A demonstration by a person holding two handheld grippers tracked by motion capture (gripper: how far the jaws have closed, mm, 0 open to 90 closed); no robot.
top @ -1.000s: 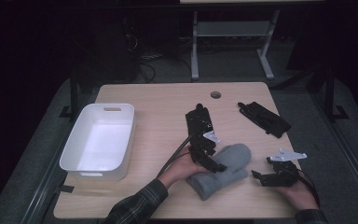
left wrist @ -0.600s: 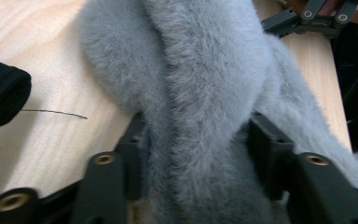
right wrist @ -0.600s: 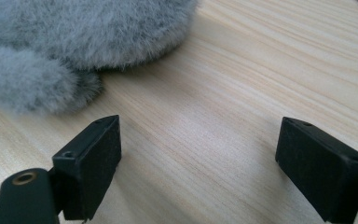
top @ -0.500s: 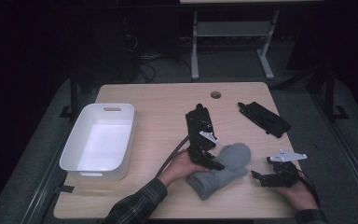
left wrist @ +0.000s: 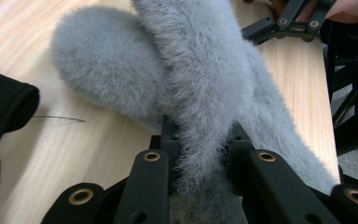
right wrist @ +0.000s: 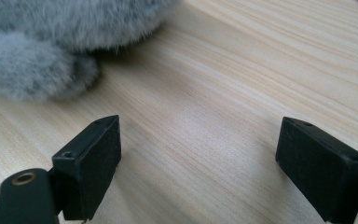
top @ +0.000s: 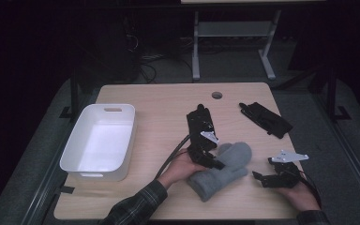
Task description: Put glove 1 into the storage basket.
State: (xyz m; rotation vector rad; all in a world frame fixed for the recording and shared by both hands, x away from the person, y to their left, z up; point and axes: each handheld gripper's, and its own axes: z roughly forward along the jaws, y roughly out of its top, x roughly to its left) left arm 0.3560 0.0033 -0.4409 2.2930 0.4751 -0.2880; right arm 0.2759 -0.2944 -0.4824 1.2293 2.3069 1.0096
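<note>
A fluffy grey mitten (top: 227, 169) lies on the wooden table (top: 159, 112) near the front edge. My left gripper (top: 217, 163) comes in from the left, and its jaws have just been closing with the mitten between them. In the left gripper view the left gripper (left wrist: 201, 140) pinches a fold of the mitten (left wrist: 200, 79) between its pads. My right gripper (top: 258, 177) rests low on the table just right of the mitten, apart from it. Seen from the right gripper view, the right gripper (right wrist: 205, 158) is open over bare wood, with the mitten (right wrist: 37, 42) at the upper left.
A white plastic bin (top: 98, 140) stands at the table's left side. A black item (top: 199, 122) lies just behind the left hand, and another black item (top: 265, 119) lies at the back right. A cable hole (top: 217, 95) is near the far edge.
The left gripper's jaws have closed onto the mitten, bunching its fur. The right gripper has stayed where it was.
</note>
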